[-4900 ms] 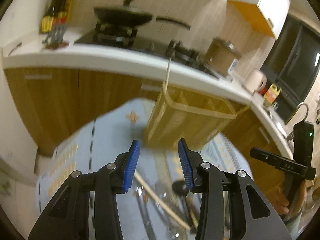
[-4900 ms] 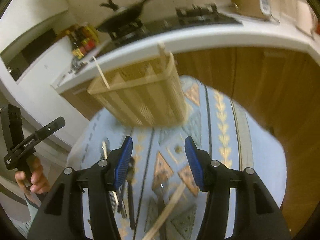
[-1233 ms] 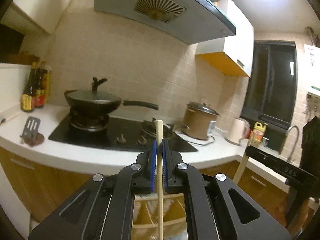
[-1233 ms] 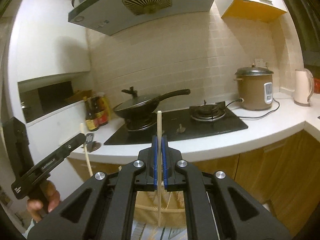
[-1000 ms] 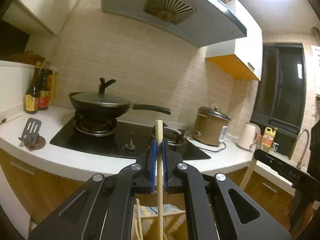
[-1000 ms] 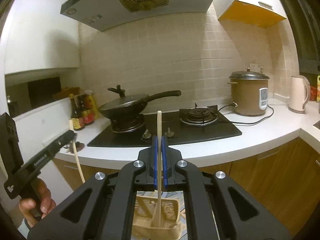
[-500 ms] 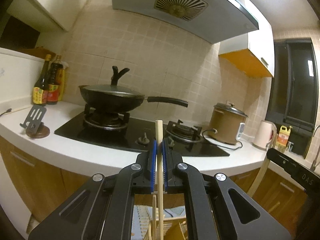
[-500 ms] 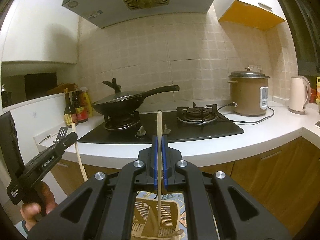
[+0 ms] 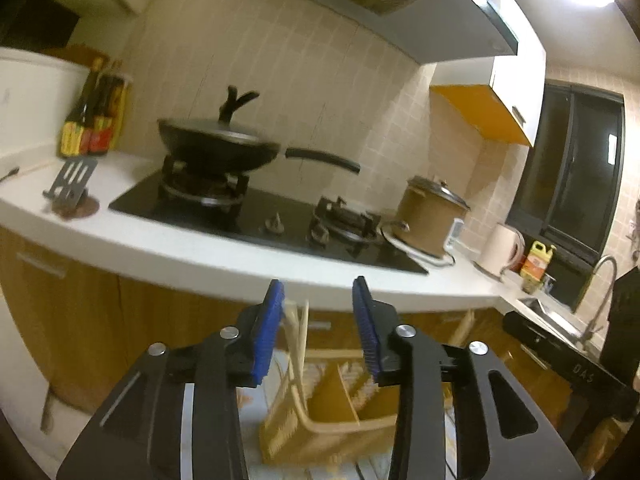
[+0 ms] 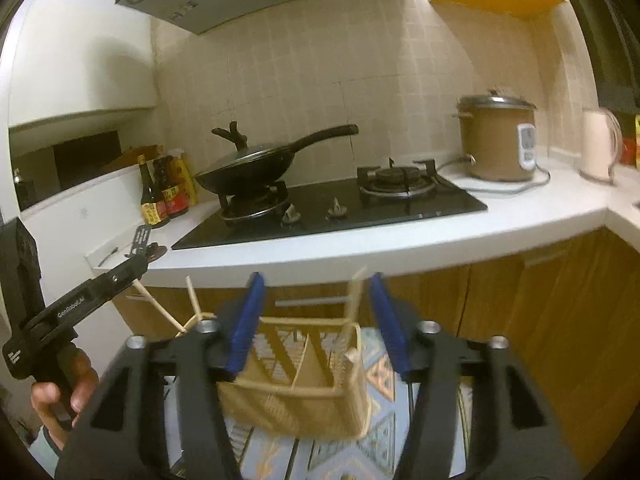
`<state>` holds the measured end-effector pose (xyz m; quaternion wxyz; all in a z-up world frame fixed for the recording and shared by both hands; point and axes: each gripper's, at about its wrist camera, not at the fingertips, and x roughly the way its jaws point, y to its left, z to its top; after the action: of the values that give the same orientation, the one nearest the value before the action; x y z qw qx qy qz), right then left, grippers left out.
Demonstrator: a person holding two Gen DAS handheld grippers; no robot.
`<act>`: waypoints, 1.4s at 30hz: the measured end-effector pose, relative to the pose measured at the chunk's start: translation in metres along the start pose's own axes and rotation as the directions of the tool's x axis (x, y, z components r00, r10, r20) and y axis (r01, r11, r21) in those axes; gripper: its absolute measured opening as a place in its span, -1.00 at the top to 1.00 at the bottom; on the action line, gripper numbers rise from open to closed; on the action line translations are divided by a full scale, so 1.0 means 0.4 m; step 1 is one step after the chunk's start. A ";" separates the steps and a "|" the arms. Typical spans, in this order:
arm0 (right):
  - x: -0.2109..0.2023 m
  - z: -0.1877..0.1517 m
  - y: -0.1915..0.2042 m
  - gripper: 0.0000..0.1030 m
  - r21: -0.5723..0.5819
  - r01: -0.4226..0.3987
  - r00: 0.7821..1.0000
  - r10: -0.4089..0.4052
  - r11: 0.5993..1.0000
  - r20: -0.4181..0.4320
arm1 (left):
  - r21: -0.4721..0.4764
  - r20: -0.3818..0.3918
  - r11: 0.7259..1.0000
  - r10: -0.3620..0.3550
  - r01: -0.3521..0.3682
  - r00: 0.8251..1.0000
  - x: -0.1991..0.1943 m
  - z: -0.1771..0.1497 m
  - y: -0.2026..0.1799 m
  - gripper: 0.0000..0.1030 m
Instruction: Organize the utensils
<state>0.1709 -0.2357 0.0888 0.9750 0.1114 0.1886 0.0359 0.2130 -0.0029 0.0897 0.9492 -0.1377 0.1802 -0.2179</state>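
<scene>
Kitchen with a white counter (image 10: 400, 248) and black stove; both grippers hang over a slatted basket with jaws spread.

Below the counter edge the beige basket (image 10: 296, 396) stands on a patterned mat (image 10: 380, 444), its inside split by dividers; the left gripper (image 9: 318, 328) has its blue-padded jaws wide apart, holding nothing, and two chopsticks (image 9: 298, 332) lean up out of the basket's left end between those jaws; the right gripper (image 10: 316, 320) is likewise spread and empty, with one chopstick (image 10: 354, 300) standing at the basket's right end just inside its right jaw; on the stove above the basket sits a black wok (image 10: 248, 174); a brown rice cooker (image 10: 496, 140) stands right of the stove, sauce bottles (image 10: 162, 196) left of it.
</scene>
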 end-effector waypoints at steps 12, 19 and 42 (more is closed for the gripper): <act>-0.115 -0.079 -0.015 -0.02 0.110 -0.003 0.978 0.026 0.994 -0.205 | 0.032 -0.232 0.999 0.011 -0.003 0.973 -0.144 -0.056 0.010 0.28; -0.109 -0.154 0.006 -0.02 0.107 0.009 0.938 0.028 0.994 -0.344 | 0.054 -0.399 0.999 0.018 0.004 0.917 -0.131 -0.133 0.027 0.22; -0.014 -0.330 0.027 -0.02 0.152 0.000 0.785 0.094 0.988 -0.612 | 0.058 -0.703 0.995 0.099 -0.083 0.705 0.103 -0.339 0.120 0.11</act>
<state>0.1157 -0.1989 -0.0261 0.8481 0.1683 0.4959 0.0811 0.2103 -0.0052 -0.0598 0.8199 -0.0249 0.5325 -0.2088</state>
